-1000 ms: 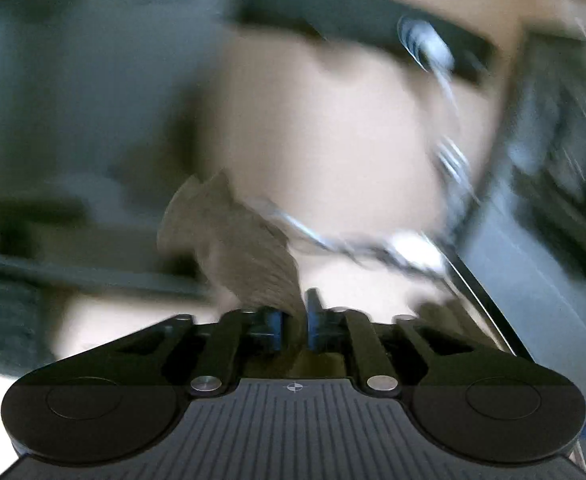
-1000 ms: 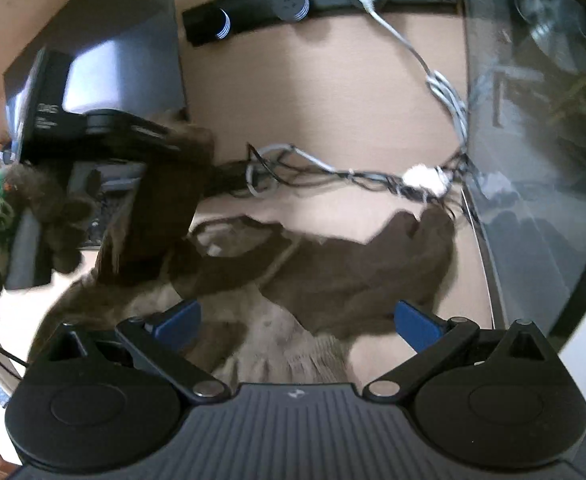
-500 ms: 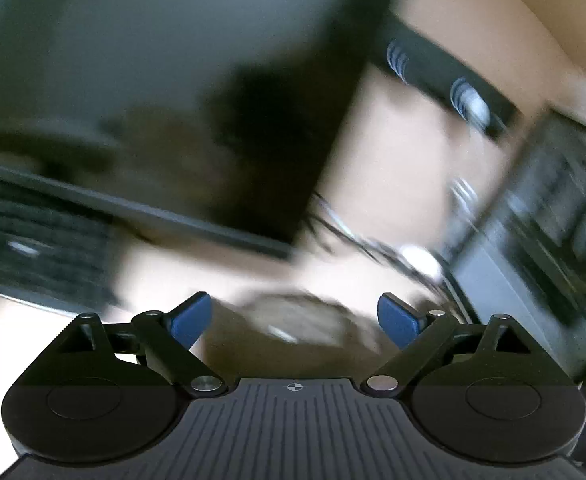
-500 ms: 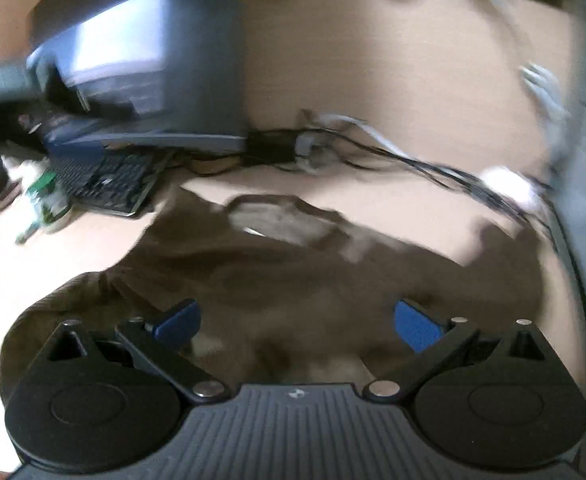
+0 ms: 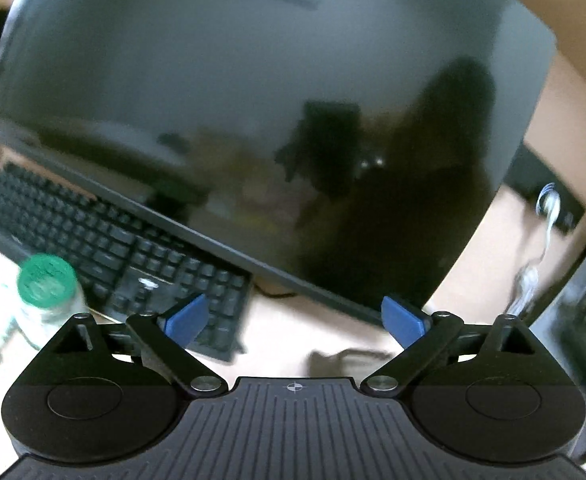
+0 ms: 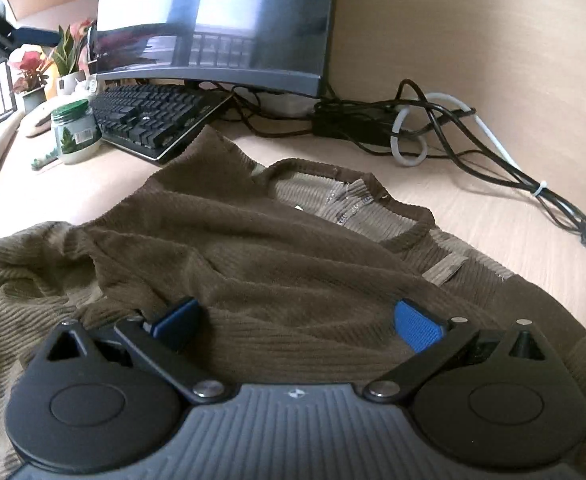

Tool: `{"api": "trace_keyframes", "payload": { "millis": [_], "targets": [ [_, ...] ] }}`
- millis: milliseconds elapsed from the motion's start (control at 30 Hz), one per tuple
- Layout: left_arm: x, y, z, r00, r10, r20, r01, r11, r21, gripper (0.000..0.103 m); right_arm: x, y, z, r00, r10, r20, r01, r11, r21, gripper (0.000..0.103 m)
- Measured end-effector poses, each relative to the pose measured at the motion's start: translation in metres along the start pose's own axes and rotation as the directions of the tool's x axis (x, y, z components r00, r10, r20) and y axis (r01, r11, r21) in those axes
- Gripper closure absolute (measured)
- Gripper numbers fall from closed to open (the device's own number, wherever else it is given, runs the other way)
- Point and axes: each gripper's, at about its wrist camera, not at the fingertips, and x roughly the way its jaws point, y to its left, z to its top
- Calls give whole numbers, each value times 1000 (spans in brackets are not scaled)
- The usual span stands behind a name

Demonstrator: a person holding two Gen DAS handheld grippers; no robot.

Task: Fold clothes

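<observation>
- Sweater: brown, rumpled on tabletop.
- Left tool: jaws opening, nothing between them, facing monitor.
- Right tool: spread wide over sweater, gripping nothing.

sweater: brown, ribbed, lighter tan inside the neck | keyboard: black | monitor: dark grey-black | jar: green lid, green tree label | cables: black, one white | desk: pale wood | gripper pads: blue
</observation>
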Motion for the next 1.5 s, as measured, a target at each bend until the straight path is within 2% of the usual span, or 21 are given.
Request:
{"api": "trace_keyframes", "payload": {
  "millis": [200, 367, 433, 500, 600, 733, 833, 933, 1000, 1033, 1100, 1133, 1167, 1200, 1233, 1267, 1333, 1400, 1500],
  "targets": [
    [25, -27, 5, 998, -63, -8, 63, 996, -60, 4, 1, -4, 0, 1000, 8, -3, -8, 1000, 6, 0],
    [19, -50, 16, 991, -131, 34, 131, 991, 4, 3, 1, -3, 0, 1000, 8, -4, -8, 1000, 4, 0],
    [10, -59, 18, 983, -158, 98, 153, 987, 49, 1, 1, -3, 0, 1000, 8, -4, -8, 1000, 4, 0],
    [5, -68, 21, 972, -190, 139, 185, 982, 49, 1, 1, -3, 0, 1000, 9, -5, -9, 1000, 4, 0],
    [-1, -83, 32, 949, -280, 146, 284, 959, -5, 0, 1, -4, 0, 1000, 9, -5, -9, 1000, 4, 0],
    [-16, -106, 43, 928, -335, 164, 330, 942, 58, 0, 1, -4, 0, 1000, 9, -6, -9, 1000, 4, 0],
    [-17, -114, 48, 909, -399, 125, 396, 917, 46, 0, 1, -3, 0, 1000, 9, -6, -9, 1000, 5, 0],
    [-1, -121, 53, 879, -475, 50, 478, 874, -86, 0, 1, -4, 0, 1000, 10, -7, -10, 1000, 5, 0],
    [10, -125, 56, 858, -513, 2, 507, 846, -166, 0, 1, -4, 0, 1000, 10, -7, -10, 1000, 5, 0],
    [12, -129, 56, 857, -515, -5, 507, 845, -170, 0, 1, -4, 0, 1000, 10, -8, -10, 1000, 6, 0],
    [7, -137, 54, 884, -466, 26, 466, 877, -120, 0, 1, -3, 0, 1000, 11, -8, -11, 1000, 6, 0],
    [1, -141, 52, 910, -412, 57, 415, 905, -88, 0, 1, -4, 0, 1000, 11, -8, -11, 1000, 6, 0],
    [-6, -146, 51, 944, -315, 96, 320, 946, -46, 0, 1, -4, 0, 1000, 11, -8, -11, 1000, 6, 0],
    [-13, -154, 49, 974, -177, 144, 177, 984, 8, 0, 1, -4, 0, 1000, 11, -8, -11, 1000, 6, 0],
    [-18, -161, 45, 978, -69, 198, 61, 997, 43, 0, 1, -4, 0, 1000, 11, -8, -11, 1000, 6, 0],
    [-23, -167, 41, 967, 27, 254, -45, 997, 67, 0, 1, -4, 0, 1000, 11, -8, -11, 1000, 6, 0],
    [-28, -168, 36, 954, 56, 293, -83, 993, 79, 0, 1, -4, 0, 1000, 11, -8, -11, 1000, 6, 0],
    [-35, -162, 32, 964, -9, 265, -10, 998, 70, 0, 1, -4, 0, 1000, 11, -8, -11, 1000, 6, 0],
    [-51, -156, 23, 961, -132, 242, 105, 987, 123, 0, 1, -4, 0, 1000, 11, -8, -11, 1000, 5, 0]
  ]
}}
